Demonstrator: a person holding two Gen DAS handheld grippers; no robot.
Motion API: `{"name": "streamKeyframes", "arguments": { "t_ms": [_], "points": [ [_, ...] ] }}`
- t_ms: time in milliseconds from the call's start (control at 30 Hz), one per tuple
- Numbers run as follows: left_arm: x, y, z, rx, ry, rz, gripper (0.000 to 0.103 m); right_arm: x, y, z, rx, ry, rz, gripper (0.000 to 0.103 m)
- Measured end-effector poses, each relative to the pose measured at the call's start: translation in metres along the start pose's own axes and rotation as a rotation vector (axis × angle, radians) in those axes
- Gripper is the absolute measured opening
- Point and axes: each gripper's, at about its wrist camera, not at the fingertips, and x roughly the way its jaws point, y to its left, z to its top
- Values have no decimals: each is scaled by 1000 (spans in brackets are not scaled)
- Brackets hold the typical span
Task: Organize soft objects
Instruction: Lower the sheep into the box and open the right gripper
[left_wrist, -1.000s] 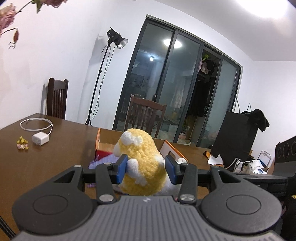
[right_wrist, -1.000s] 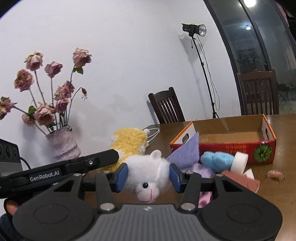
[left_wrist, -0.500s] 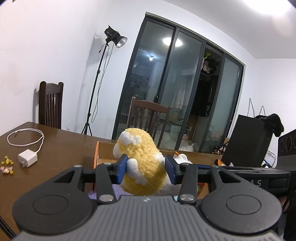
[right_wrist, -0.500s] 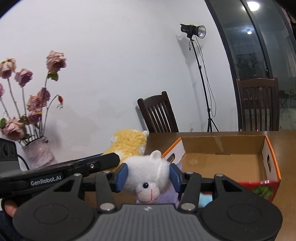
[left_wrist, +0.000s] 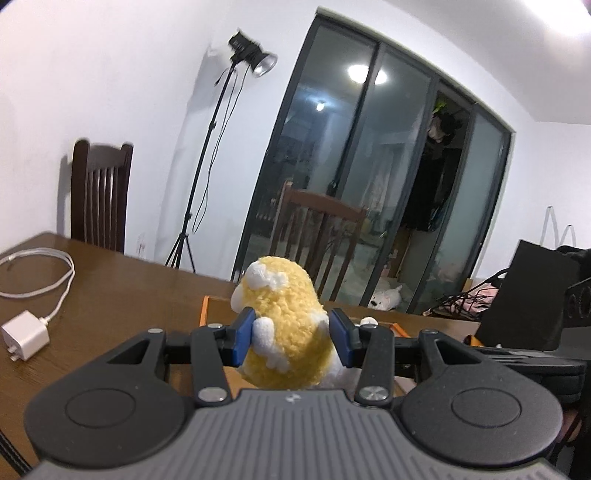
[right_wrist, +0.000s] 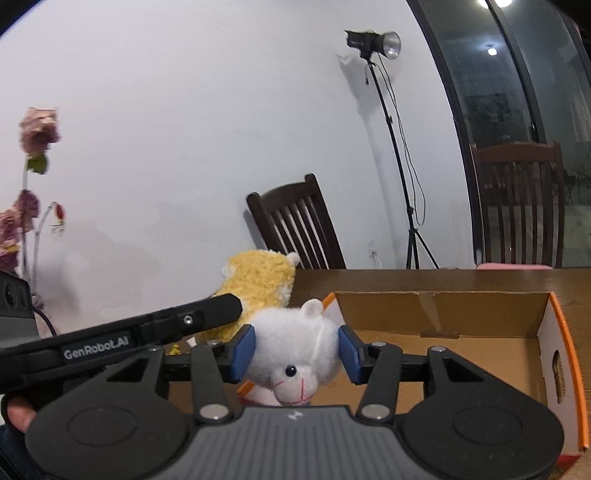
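A: Start on the left. The left claw (left_wrist: 291, 338) is clamped on the yellow plush (left_wrist: 284, 328), blue pads pressed into its sides, the toy upright between them. Just beyond it the orange edge of the cardboard box (left_wrist: 207, 308) shows above the worktop (left_wrist: 122, 291).

B: And the right claw (right_wrist: 295, 349) grips the white plush (right_wrist: 295, 354) the same way, face towards the camera, right over the near edge of the box.

A: So the step, I judge, is carrying both toys over the box to drop them in. To do it well, bring each claw past the near wall until the toy hangs over the bare floor of the box, lower a little, then open. The plush is squashy and should fall safely, but it may cling to a pad.

B: Keep the claws apart, too; the left one sits close on the right claw's left.

A: What does each view give?

B: The left shows a white charger (left_wrist: 24, 338) and cable off to its left, but almost nothing of the box. The right shows the box interior (right_wrist: 461, 354), empty where visible, plus dried roses (right_wrist: 37, 129) far left.
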Motion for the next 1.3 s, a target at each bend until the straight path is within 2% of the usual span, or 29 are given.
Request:
{"name": "streamKeyframes", "arguments": {
  "t_ms": [267,367,500,633,733,1000,1067,1300],
  "points": [
    [54,24,-11,-30,131,46,44,61,-39,-10,98,100,-6,50],
    [58,33,-16,-43,187,66,48,74,-44,-19,116,154,14,50],
    [58,38,-19,-38,202,71,48,81,-45,-25,127,192,22,51],
    [63,43,-22,-49,251,90,49,88,-46,-29,125,231,6,51],
    [59,42,-23,-39,249,97,49,88,-46,-34,133,248,18,50],
    [24,29,-10,-1,212,107,61,57,-28,-24,86,203,13,51],
    [6,22,-4,13,186,105,66,41,-20,-16,64,180,3,55],
    [-64,-6,12,73,90,91,81,-36,12,3,-37,85,-71,57]
  ]
}}
